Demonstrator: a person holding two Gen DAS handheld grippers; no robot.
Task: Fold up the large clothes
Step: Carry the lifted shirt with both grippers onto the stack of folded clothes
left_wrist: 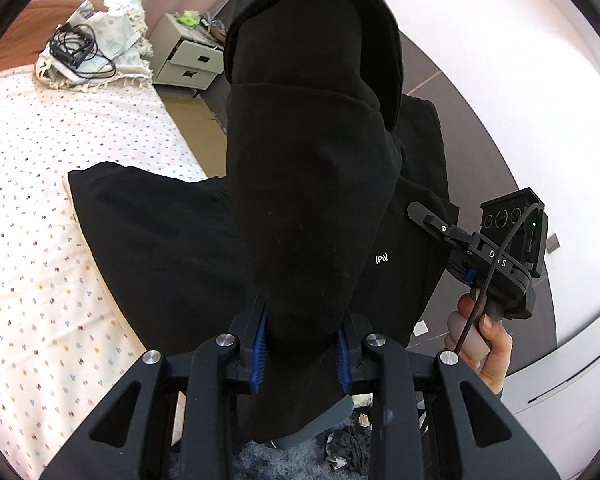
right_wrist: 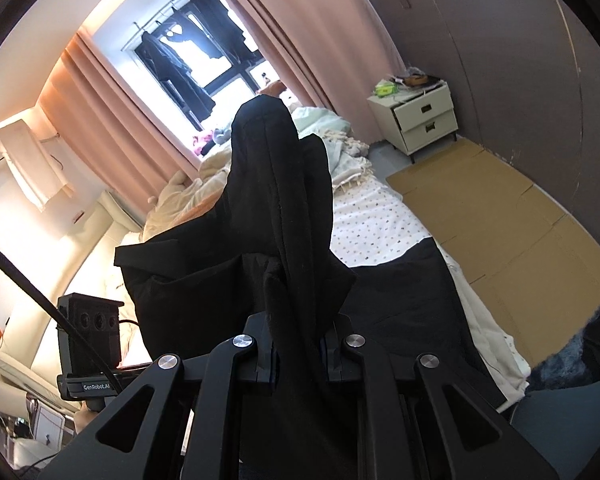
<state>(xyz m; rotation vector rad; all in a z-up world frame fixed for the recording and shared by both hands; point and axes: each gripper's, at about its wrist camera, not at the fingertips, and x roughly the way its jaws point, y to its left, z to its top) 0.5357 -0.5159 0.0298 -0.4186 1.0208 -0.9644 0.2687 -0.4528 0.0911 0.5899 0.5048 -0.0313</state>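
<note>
Slippage looked the likeliest trouble. Both tools were clenched on thick bunches of one black garment [left_wrist: 300, 200]: the left gripper [left_wrist: 302, 344] had its blue pads [left_wrist: 260, 344] pressed on either side of a fat roll of cloth, and the right gripper [right_wrist: 298, 354] pinched a narrower gathered fold between nearly closed jaws. Each grip held several layers, so I judged that an inner layer could creep out while the outer one stayed caught, leaving the fold uneven. A second risk was drag: the lower part of the garment lay spread on the dotted bedsheet [left_wrist: 40, 200], and pulling the raised part across could have rucked that flat part or slid it off the near right edge of the bed, where the cloth already overhung towards the cardboard [right_wrist: 500, 216] on the floor. In the left wrist view the right gripper [left_wrist: 428, 216] sat close against the garment's right side, its handle in a hand [left_wrist: 484, 340], so the two tools could also have knocked together if brought nearer.

The garment lay partly on the near end of the bed and partly lifted. Its held portions rose from the jaws up and away, towards the far end of the room with the bedside cabinet [right_wrist: 416, 120] and the pink curtains [right_wrist: 300, 20]. I judged its long axis to run near to far along the bed, though the bunching hid which end was which.
</note>
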